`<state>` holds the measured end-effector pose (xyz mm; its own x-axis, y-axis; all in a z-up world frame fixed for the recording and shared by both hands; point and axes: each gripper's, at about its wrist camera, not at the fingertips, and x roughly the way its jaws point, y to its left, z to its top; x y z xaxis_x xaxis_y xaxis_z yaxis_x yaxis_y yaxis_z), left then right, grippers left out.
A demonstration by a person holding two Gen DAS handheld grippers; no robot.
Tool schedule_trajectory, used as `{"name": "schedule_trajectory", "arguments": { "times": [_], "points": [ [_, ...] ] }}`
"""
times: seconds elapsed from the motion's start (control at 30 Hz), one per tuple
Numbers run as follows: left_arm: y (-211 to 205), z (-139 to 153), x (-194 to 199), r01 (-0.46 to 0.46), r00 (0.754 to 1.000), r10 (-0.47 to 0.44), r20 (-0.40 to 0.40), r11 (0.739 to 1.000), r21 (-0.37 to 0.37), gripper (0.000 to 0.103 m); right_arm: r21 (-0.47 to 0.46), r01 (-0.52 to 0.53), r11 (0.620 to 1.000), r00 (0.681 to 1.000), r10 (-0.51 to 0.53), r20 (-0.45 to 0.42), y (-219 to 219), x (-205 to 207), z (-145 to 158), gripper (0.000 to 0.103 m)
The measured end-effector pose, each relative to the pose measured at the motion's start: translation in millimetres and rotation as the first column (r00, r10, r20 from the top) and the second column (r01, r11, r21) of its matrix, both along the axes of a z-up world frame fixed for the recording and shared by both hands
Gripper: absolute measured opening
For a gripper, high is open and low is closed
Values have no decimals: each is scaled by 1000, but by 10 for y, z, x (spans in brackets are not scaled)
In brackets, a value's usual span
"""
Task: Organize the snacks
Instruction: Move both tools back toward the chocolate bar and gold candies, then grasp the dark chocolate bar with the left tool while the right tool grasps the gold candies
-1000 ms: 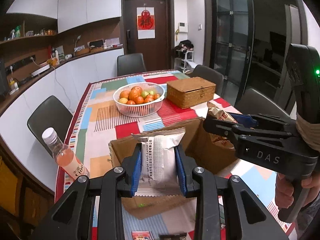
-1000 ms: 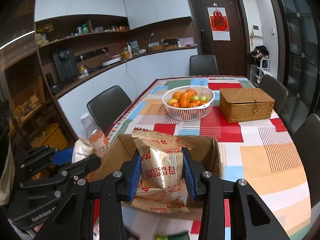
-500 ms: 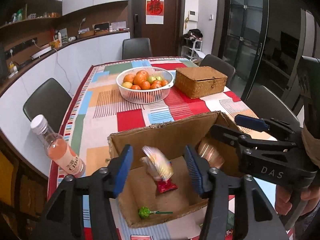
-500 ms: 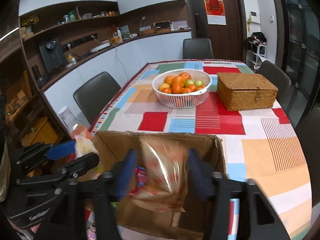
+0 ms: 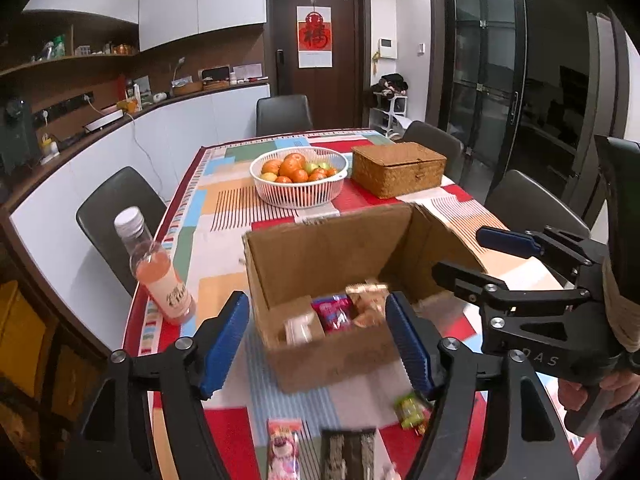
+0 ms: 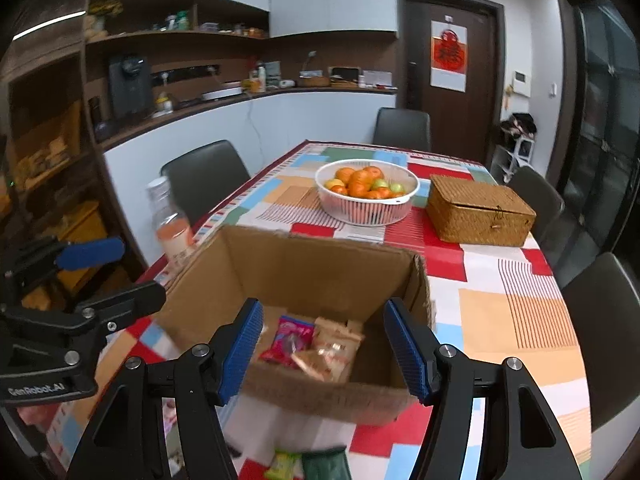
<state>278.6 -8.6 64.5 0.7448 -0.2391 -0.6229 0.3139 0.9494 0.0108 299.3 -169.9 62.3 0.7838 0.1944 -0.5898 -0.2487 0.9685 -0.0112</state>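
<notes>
Both tools hang over a table [image 5: 224, 200] under a patchwork cloth of red, blue, orange and white blocks. The left gripper [image 5: 318, 334] and right gripper [image 6: 324, 350] each stand spread wide with nothing between the blue pads, whereas a second ago each clamped a snack packet. Just ahead of both sits one open cardboard box [image 6: 304, 264], now holding those packets: a white packet [image 5: 298, 328], a red packet [image 6: 286, 338] and gold biscuit bags [image 6: 334, 346]. Left of the box stands one pink drink bottle [image 5: 160, 272]. Beyond it lie one white fruit basket [image 5: 298, 182] and one wicker box [image 5: 400, 168]; dark chairs, a counter and a door close the room.
</notes>
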Motion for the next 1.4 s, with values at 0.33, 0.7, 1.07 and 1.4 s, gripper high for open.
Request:
{"name": "schedule_trajectory", "arguments": {
  "times": [0.33,0.7,1.07,1.4],
  "points": [
    [27,-285,-458,4,998,-2,-60,1000,31,74,-30,-87,996,995,85,-45,119,-498,-189,64],
    [34,-920,-628,6,961,-2,-277,1000,13,74,-88,-149,985,970,128,-208,139,-683,-654,64],
    [-6,-1467,-694,27,915,16,-404,994,101,74,-126,-172,977,907,107,-407,79,-702,-1255,63],
    [-23,-1674,-527,34,899,31,-437,990,140,74,-204,-211,956,876,92,-473,56,-660,-1536,55]
  ]
}}
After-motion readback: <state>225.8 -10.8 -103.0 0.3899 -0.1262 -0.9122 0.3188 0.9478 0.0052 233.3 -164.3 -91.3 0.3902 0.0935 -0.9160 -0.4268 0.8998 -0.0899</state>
